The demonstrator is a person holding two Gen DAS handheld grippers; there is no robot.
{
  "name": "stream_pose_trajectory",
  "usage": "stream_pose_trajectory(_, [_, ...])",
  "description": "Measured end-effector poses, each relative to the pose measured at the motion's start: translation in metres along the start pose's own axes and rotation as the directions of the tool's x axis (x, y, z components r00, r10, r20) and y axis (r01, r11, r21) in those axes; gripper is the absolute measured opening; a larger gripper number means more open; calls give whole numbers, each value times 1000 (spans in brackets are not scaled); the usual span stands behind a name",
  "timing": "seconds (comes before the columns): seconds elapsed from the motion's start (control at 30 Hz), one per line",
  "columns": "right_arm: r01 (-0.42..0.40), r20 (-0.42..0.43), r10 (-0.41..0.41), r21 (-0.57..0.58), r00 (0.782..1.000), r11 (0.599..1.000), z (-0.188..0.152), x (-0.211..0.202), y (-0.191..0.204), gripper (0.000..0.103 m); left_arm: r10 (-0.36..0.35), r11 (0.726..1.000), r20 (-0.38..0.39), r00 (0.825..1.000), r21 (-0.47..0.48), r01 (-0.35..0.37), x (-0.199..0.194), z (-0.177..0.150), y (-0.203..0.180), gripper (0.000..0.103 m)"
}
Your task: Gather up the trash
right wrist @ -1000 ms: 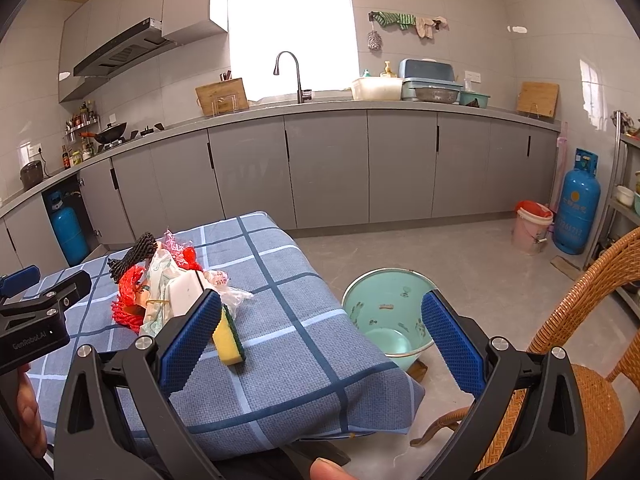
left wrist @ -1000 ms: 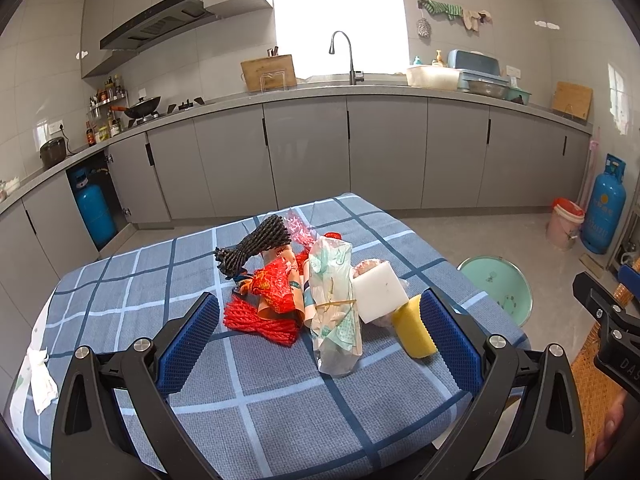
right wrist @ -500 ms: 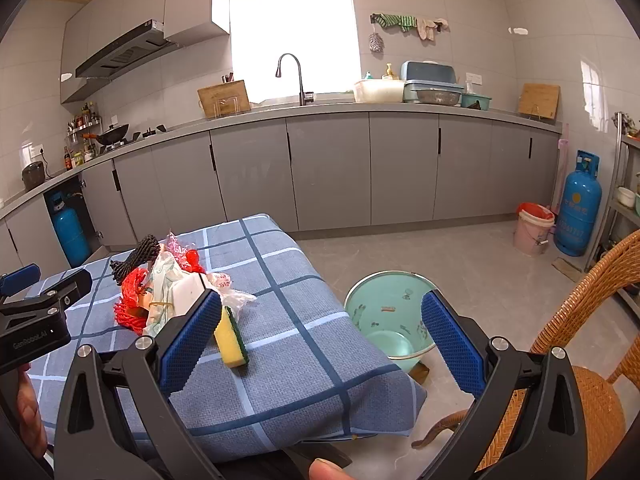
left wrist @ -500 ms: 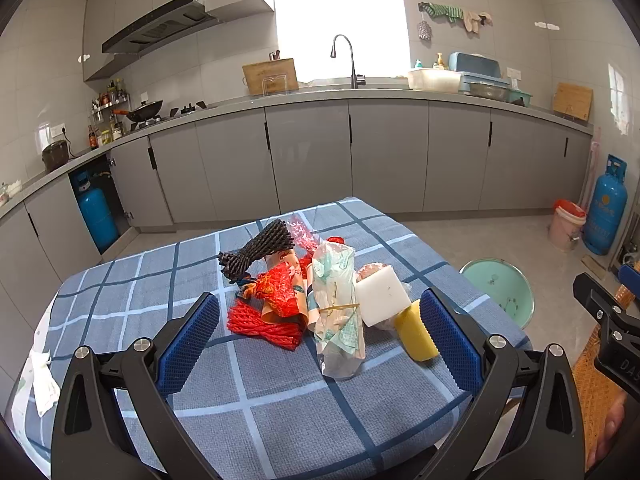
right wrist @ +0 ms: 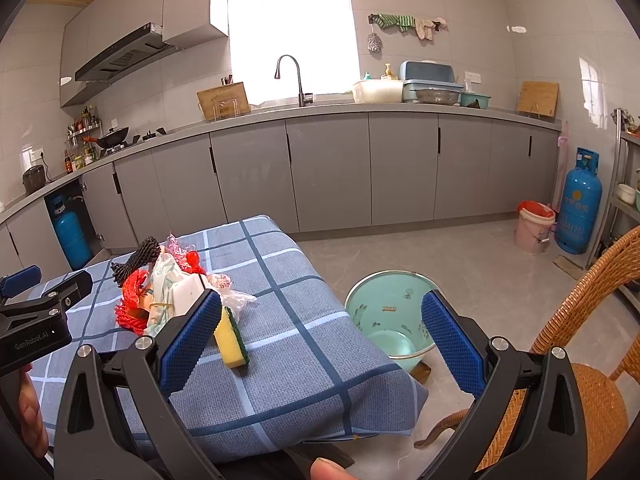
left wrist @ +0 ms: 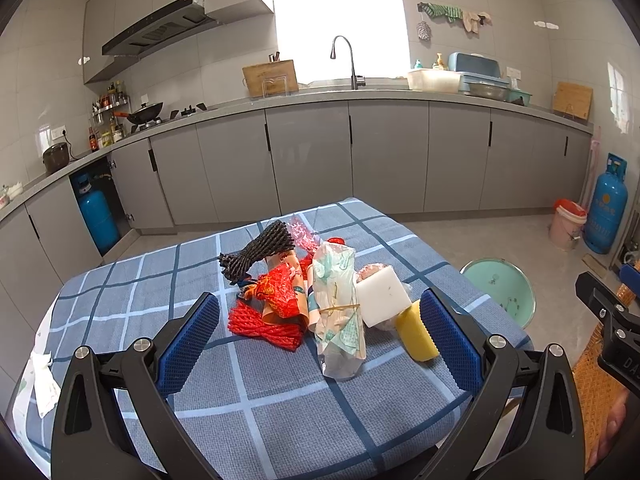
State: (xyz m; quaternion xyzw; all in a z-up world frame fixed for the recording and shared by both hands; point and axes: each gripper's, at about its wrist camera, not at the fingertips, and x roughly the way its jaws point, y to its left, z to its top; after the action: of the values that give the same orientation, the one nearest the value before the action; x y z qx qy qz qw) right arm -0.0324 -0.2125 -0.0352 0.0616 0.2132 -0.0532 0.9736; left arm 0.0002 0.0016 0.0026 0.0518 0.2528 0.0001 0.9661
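Blue checked cloth covers the table (left wrist: 280, 412) in front of me, and a small heap of trash sits on it. My left gripper (left wrist: 319, 338) hangs over the near side of the table with its two blue fingers (left wrist: 188, 346) spread wide, holding nothing. The heap lies just past them, between the two fingers in the left view, and they do not touch it. In the heap I see a black net roll (left wrist: 258, 250) at the back, a red net (left wrist: 264, 324) lying flat at the front left, some crumpled red and brown paper (left wrist: 282, 290) on top of the red net, and a clear plastic bag with green marks (left wrist: 338, 312) lying toward me. A white foam block (left wrist: 382, 300) leans next to the bag, and a yellow sponge (left wrist: 416, 334) with a green side sits at the right end of the heap, touching the block. My right gripper (right wrist: 320, 338) is out past the right side of the table, and its fingers (right wrist: 452, 346) are wide too, with nothing in them. A green bin (right wrist: 384, 312) stands on the floor just beside the table edge, below my right gripper in its view. A wicker chair (right wrist: 600, 360) is at the far right. A white crumpled tissue (left wrist: 44, 380) lies alone on the left edge of the table, well apart from the heap.
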Motion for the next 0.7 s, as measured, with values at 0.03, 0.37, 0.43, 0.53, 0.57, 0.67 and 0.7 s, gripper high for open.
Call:
stream_pose_trajectory(0.03, [-1,3,1,1,1000,1000,0,0,0,98,1,1000,1,1000,0,-1,0,0,0,99])
stream_pose_trajectory(0.37, [-7,2,7,-1,1000,1000,0,-3,1,98,2,1000,1,1000,1,-2,0,0,1,99])
stream_pose_trajectory(0.43, [-8,0,8,-2,1000,1000,0,-3,2,98,1,1000,1,1000,1,-1,0,0,0,99])
stream_pose_trajectory(0.53, [-10,-4,10,-2,1000,1000,0,-2,2,98,1,1000,-1,1000,4,-1,0,0,0,99])
stream_pose_trajectory(0.57, [-10,-7,10,-5,1000,1000,-1,1,2,98,2,1000,0,1000,3,-2,0,-1,0,99])
stream_pose_trajectory(0.67, [-10,-12,10,-5,1000,1000,-1,3,3,98,1,1000,-5,1000,4,-1,4,-3,0,99])
stream_pose_trajectory(0.7, [-10,-14,10,-5,1000,1000,-2,5,3,98,1,1000,-6,1000,4,-1,5,-4,0,99])
